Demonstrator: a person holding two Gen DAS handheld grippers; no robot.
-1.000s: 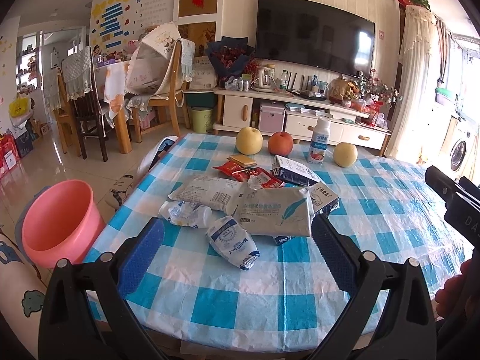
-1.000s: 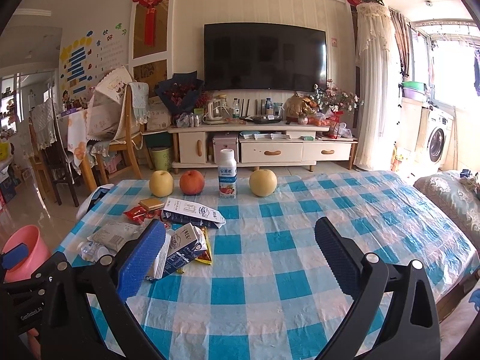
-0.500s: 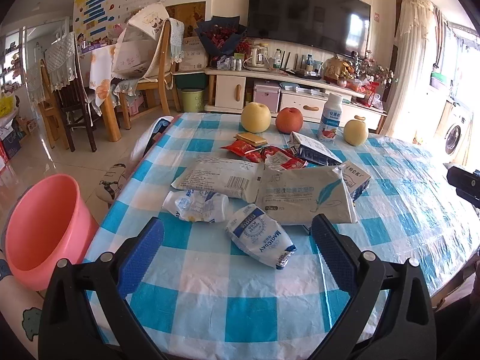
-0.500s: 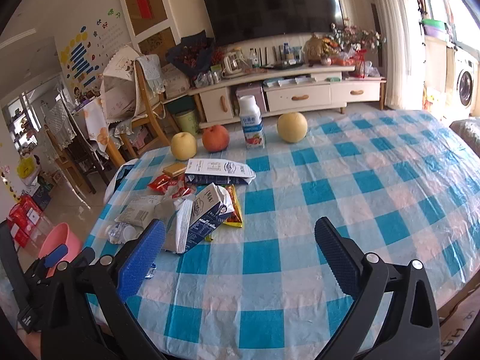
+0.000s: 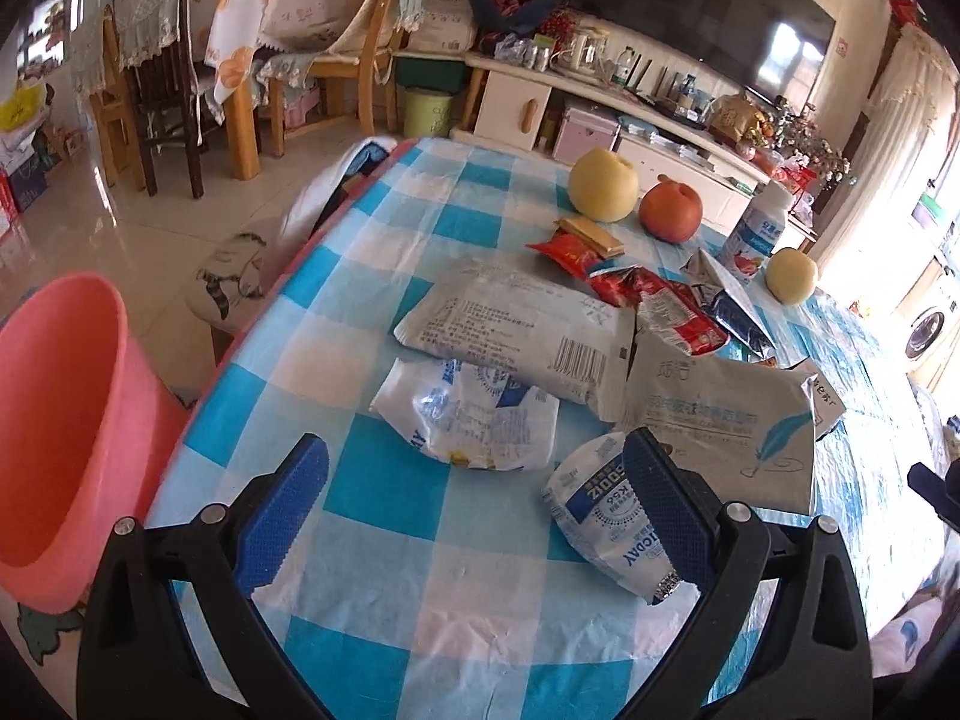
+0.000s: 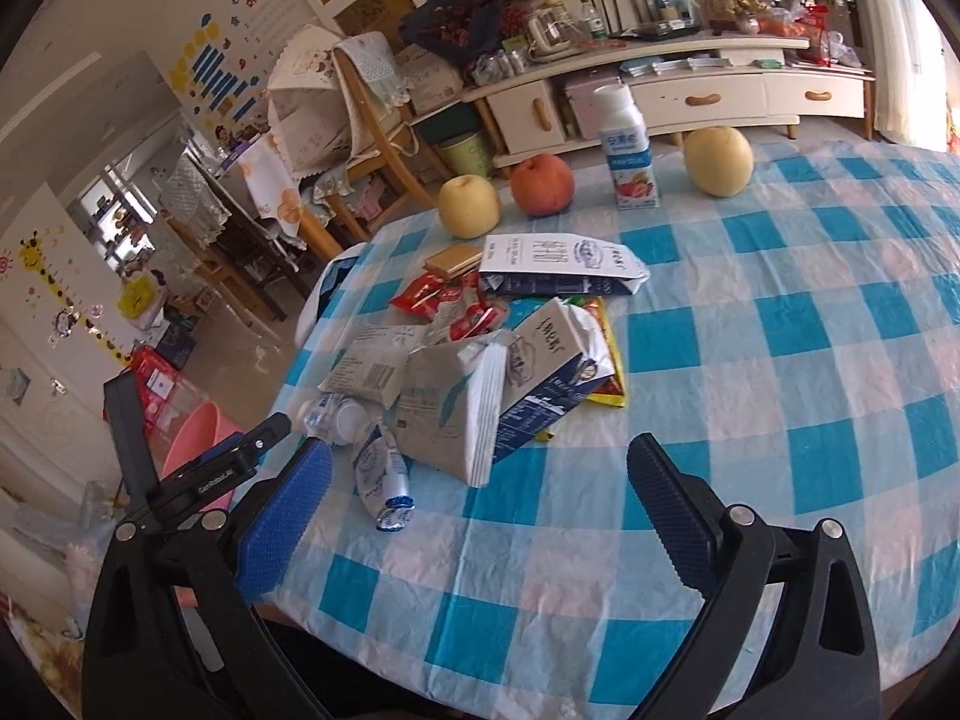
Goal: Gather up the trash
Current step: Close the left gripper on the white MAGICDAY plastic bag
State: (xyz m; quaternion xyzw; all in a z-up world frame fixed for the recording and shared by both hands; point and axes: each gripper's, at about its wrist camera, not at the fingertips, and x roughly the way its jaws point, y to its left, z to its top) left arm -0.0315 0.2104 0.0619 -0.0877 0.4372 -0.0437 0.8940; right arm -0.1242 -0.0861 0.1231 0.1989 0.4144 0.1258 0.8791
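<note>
A pile of trash lies on the blue checked table (image 5: 384, 498): a blue-white pouch (image 5: 606, 516), a crumpled clear wrapper (image 5: 474, 420), a white barcode pack (image 5: 516, 330), a feather-print pack (image 5: 720, 420), red wrappers (image 5: 654, 300) and milk cartons (image 6: 540, 372). My left gripper (image 5: 477, 498) is open, low over the table, just before the crumpled wrapper, its right finger beside the pouch. My right gripper (image 6: 480, 495) is open and empty above the table, to the right of the pile (image 6: 456, 402). A pink bucket (image 5: 54, 420) stands on the floor left of the table.
Two pears (image 5: 603, 186) (image 6: 718, 161), an apple (image 5: 670, 213) and a yogurt bottle (image 6: 627, 150) stand along the table's far side. Chairs (image 5: 354, 54) and a TV cabinet (image 6: 690, 90) are beyond. The left gripper's body (image 6: 198, 480) shows in the right wrist view.
Both grippers have moved forward and tilted down toward the trash pile. The left one has come close to the crumpled wrapper and pouch. Both stay open.
</note>
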